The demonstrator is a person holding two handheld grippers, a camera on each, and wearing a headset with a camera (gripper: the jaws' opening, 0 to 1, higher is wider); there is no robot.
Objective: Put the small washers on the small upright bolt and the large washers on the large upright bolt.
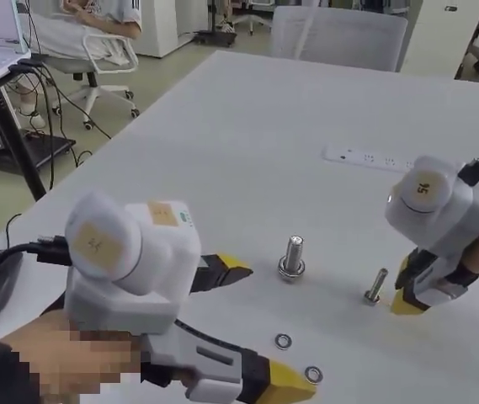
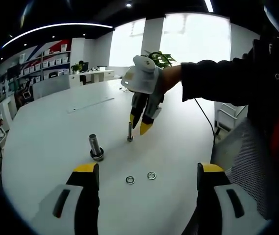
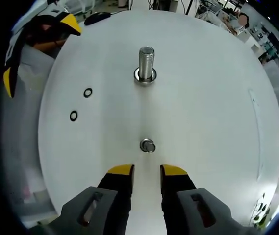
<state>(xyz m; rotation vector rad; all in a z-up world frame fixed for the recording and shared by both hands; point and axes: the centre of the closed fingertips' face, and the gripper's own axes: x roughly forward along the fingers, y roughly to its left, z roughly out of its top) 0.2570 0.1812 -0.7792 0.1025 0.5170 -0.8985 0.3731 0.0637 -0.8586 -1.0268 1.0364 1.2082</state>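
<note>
Got left gripper (image 2: 148,171) spread wide, empty, two washers (image 2: 130,179) flat just ahead between its jaws; right gripper (image 3: 147,171) slightly parted, empty, small bolt (image 3: 147,145) upright just off its tips, large bolt (image 3: 146,66) farther ahead.

A large upright bolt (image 1: 292,255) stood on the white table (image 1: 247,126). To its right, the small upright bolt (image 1: 375,286) stood beside the right gripper (image 1: 407,301). Nearer the camera than the large bolt, two loose washers (image 1: 283,341) lay near the wide-open left gripper (image 1: 263,326).
</note>
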